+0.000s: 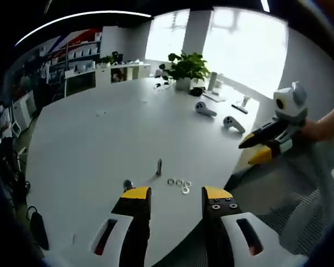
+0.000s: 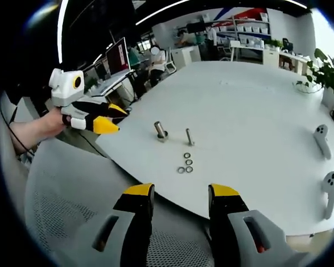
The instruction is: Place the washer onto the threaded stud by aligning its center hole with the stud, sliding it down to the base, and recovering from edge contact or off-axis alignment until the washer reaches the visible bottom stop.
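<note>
We hold the left tool (image 1: 171, 196) and right tool (image 2: 181, 192) wide apart, gripping nothing. Four washers (image 2: 185, 163) lie on the white worktop (image 2: 239, 105) near the threaded stud (image 2: 188, 136).

Left gripper (image 1: 170, 196): two black jaws capped in yellow, mounted on pale grey bodies with dark oval slots showing a touch of red, and small screws dotting the right jaw's black face. Right gripper (image 2: 179, 192): same build, yellow tips over black, grey housings with slotted openings. Each one appears in the other's view too, yellow-and-black jaws, gripped by a bare hand (image 2: 51, 123).
</note>
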`<state>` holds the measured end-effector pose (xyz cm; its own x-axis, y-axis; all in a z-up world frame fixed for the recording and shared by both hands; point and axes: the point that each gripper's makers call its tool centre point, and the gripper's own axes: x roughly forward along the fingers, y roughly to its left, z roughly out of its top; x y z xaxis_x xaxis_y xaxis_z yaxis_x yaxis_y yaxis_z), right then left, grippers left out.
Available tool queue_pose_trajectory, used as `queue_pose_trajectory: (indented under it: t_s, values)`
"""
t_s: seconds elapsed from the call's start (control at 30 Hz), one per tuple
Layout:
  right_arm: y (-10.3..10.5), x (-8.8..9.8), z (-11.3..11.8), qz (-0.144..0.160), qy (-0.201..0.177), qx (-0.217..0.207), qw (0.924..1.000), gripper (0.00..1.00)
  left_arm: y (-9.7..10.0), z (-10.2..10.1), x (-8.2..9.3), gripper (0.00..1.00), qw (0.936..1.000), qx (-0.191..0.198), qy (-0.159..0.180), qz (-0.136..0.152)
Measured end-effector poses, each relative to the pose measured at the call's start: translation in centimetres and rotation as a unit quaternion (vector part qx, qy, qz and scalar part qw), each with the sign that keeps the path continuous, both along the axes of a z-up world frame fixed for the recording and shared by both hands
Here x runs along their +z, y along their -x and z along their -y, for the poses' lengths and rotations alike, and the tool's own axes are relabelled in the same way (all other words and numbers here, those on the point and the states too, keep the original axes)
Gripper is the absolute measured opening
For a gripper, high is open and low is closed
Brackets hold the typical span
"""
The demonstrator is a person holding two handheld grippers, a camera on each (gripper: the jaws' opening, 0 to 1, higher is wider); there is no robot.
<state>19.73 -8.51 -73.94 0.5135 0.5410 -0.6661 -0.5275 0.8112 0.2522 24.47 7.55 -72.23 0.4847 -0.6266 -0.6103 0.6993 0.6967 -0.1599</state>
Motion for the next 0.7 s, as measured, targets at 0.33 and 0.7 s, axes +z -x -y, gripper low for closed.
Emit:
queue_pose_trajectory:
  t_s: [0.33,0.7]
  values:
    - [0.0,-0.2,0.0,-0.002,0.000,0.003,1.0000,0.41,0.3,1.6,-0.9,0.35,0.9998,-0.008,-0.003,-0.016]
    - [0.0,-0.3,0.0,-0.009,-0.004,0.000,1.0000,0.41,-1.4,2.4,-0.5,0.35,0.9988,-0.037,-0.029,-0.011]
